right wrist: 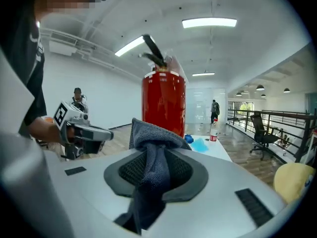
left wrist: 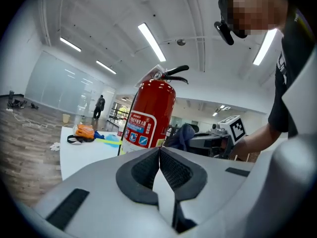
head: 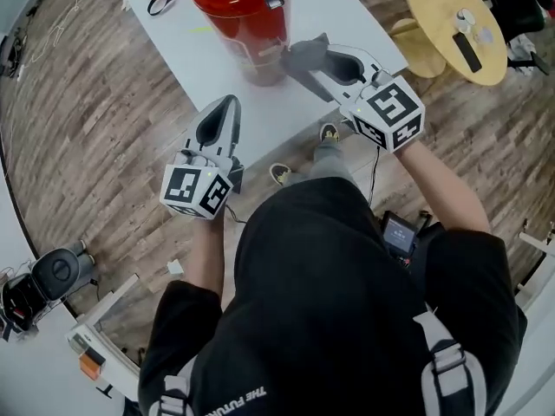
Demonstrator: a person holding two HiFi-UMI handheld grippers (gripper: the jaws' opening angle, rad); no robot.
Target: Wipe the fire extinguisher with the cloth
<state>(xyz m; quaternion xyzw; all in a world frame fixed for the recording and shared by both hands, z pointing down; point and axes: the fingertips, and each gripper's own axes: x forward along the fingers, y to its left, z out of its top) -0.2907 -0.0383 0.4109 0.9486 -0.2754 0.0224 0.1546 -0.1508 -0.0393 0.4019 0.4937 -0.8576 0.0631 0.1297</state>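
fire extinguisher [head: 238, 11] upright on white bench [head: 204, 72] | right claw [head: 303, 56] clamped on grey cloth [right wrist: 151, 138], just beside its lower body | left claw [left wrist: 159, 155] jaws together, empty | advice: press cloth flat, stroke slowly, avoid tipping cylinder; left claw could steady it

The fire extinguisher [head: 243, 11] stands on the surface [head: 355, 7]. Just to its right are the right tongs [head: 299, 59], with the cloth [right wrist: 151, 152] between them. The left tongs [head: 227, 102] sit before the fire extinguisher, apart from it, over the surface's near edge.
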